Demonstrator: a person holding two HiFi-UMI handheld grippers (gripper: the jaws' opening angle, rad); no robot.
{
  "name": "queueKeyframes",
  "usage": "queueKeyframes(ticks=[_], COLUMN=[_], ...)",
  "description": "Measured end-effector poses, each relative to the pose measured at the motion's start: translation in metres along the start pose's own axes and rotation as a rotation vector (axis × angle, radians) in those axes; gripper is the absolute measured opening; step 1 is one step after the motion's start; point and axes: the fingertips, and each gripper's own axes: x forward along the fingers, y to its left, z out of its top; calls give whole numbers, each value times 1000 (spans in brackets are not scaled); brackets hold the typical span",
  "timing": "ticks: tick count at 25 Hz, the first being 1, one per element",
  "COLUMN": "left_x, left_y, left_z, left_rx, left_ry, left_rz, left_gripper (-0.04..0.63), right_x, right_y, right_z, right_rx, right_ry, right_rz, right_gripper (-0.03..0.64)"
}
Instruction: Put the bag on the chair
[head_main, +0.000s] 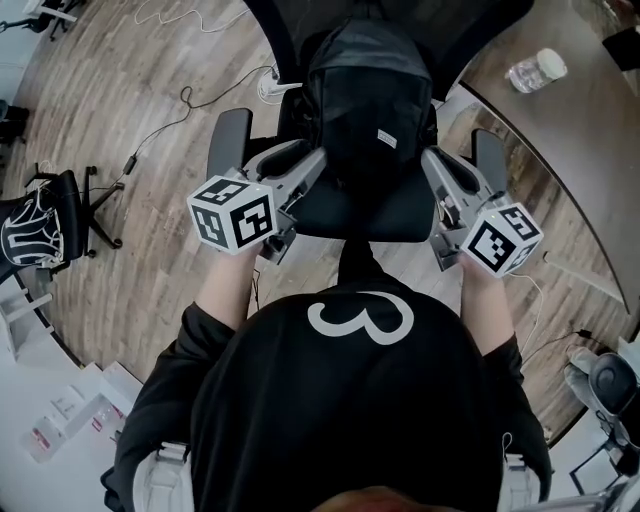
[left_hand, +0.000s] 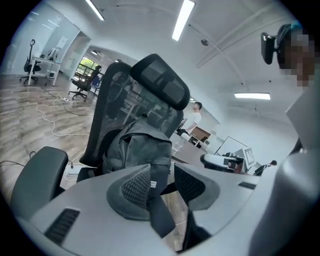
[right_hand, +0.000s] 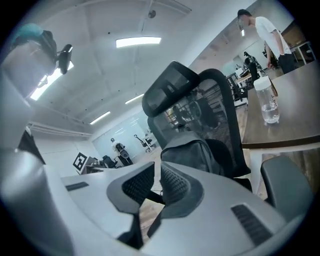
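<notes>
A white 3-like figure marks the person's black shirt (head_main: 300, 400); the tag (head_main: 387, 138) on the bag (head_main: 365, 85) is unreadable.

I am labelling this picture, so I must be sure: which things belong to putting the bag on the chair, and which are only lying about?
Belong to the job:
bag
chair under it
left tongs
right tongs

Only lying about:
water bottle
desk
power strip
other chair at the left
</notes>
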Motion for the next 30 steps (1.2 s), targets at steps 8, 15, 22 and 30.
queueKeyframes(ticks=[8,15,22,30], left_x=[-57,-101,-126,-144], left_y=[-95,-146,-172,-188], left_z=[-8,-20,-35,-45], left_rx=[110,246,288,314], left_ry=[-27,-41,-46,-52], left_rz=[-165,-200,-222,-232], left_gripper=[41,20,18,18], right_x=[-51,-83,-109,-127], right_y=[86,150,177,197], right_z=[-13,-23,-34,-39], right_rx=[-49,-110,-135,-134], right_ry=[-22,-40,-64,-90], right_rz=[139,188,180,184], right_gripper=[30,25,25,25])
